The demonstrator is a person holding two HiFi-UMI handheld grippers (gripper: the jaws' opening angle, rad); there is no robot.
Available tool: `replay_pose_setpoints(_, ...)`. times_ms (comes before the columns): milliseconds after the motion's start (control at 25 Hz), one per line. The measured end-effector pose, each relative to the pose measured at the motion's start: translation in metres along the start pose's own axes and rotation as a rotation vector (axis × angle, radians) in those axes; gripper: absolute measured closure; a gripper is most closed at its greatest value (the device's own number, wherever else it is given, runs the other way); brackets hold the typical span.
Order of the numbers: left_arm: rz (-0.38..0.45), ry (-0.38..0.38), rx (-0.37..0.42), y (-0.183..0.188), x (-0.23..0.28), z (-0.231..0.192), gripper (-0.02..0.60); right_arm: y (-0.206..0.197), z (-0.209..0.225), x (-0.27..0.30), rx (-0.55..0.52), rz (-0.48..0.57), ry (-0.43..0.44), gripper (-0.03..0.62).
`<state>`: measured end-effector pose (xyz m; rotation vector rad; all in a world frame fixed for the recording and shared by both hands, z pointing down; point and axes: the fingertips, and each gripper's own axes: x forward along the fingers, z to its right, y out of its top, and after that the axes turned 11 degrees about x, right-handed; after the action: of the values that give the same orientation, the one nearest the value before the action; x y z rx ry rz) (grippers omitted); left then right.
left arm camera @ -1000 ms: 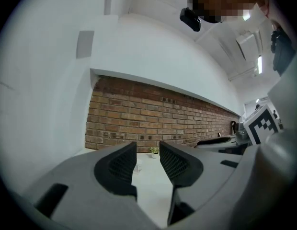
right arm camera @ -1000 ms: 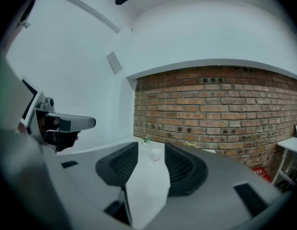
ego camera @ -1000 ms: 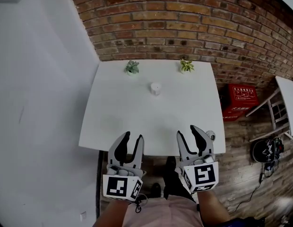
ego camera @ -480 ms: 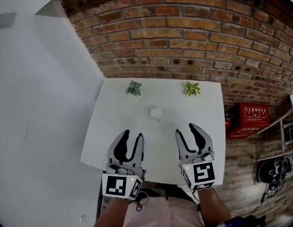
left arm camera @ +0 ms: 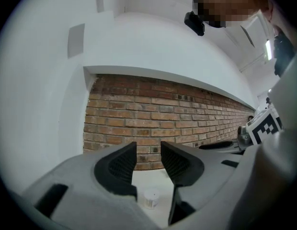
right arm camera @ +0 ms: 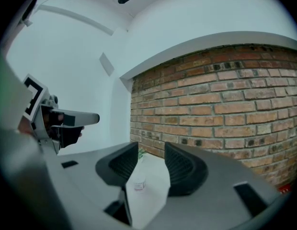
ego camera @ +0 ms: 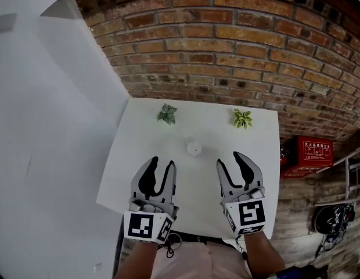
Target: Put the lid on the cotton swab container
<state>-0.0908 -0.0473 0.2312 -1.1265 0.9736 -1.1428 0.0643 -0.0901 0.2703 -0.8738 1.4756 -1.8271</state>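
Hovering above the table's near edge, both grippers empty.
Head view: left gripper (ego camera: 161,166) and right gripper (ego camera: 231,161) flank open tabletop; the cotton swab container (ego camera: 194,149) stands mid-table (ego camera: 139,156), ahead of them. Left gripper view: jaws modestly apart, nothing between. Right gripper view: jaws apart, empty.

A white counter (ego camera: 126,149) stands against a red brick wall (ego camera: 238,45) straight ahead of the jaws, with a plain white wall (ego camera: 46,132) off to their left. A grey-green plant (ego camera: 166,114) and a yellow-green plant (ego camera: 243,118) sit well apart at the counter's far edge. Right of the jaws, a red box (ego camera: 315,151) rests by the brick on a brown floor (ego camera: 297,201); a dark bundle (ego camera: 331,218) lies nearer. The light is soft and even.
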Motion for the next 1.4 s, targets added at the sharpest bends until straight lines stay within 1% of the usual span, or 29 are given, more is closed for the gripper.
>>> replay_pose_setpoints(120,-0.02,-0.016,-0.021,-0.014,0.013,-0.008,0.42,-0.008,-0.001,0.017,0.0,-0.023,0.002,0.414)
replay_pose_setpoints(240,-0.051,-0.04,-0.054,-0.033,0.025,-0.015,0.42,-0.026,-0.005,0.033,0.003,-0.071,0.012,0.408)
replay_pose_setpoints(360,-0.082,-0.071,-0.093,-0.055,0.037,-0.021,0.411,-0.053,-0.01,0.051,0.008,-0.134,0.022,0.396)
replay_pose_setpoints(560,-0.144,-0.114,-0.159,-0.101,0.055,-0.029,0.4,-0.097,-0.023,0.076,0.029,-0.249,0.033,0.395)
replay_pose_setpoints(720,-0.193,-0.154,-0.194,-0.138,0.068,-0.028,0.389,-0.131,-0.025,0.094,0.047,-0.311,0.039,0.396)
replay_pose_setpoints(800,-0.21,-0.198,-0.211,-0.153,0.074,-0.024,0.371,-0.147,-0.027,0.102,0.055,-0.341,0.041,0.396)
replay_pose_setpoints(840,-0.213,-0.226,-0.221,-0.16,0.076,-0.021,0.354,-0.155,-0.028,0.105,0.059,-0.356,0.042,0.396)
replay_pose_setpoints(920,-0.21,-0.282,-0.243,-0.171,0.081,-0.016,0.297,-0.168,-0.028,0.111,0.065,-0.381,0.039,0.396)
replay_pose_setpoints(1120,-0.202,-0.387,-0.293,-0.191,0.094,-0.008,0.228,-0.189,-0.026,0.12,0.064,-0.42,0.034,0.396)
replay_pose_setpoints(1280,-0.22,-0.443,-0.332,-0.204,0.101,0.001,0.201,-0.198,-0.026,0.122,0.052,-0.447,0.029,0.399)
replay_pose_setpoints(1400,-0.229,-0.469,-0.339,-0.211,0.105,0.006,0.179,-0.203,-0.028,0.124,0.045,-0.456,0.037,0.399)
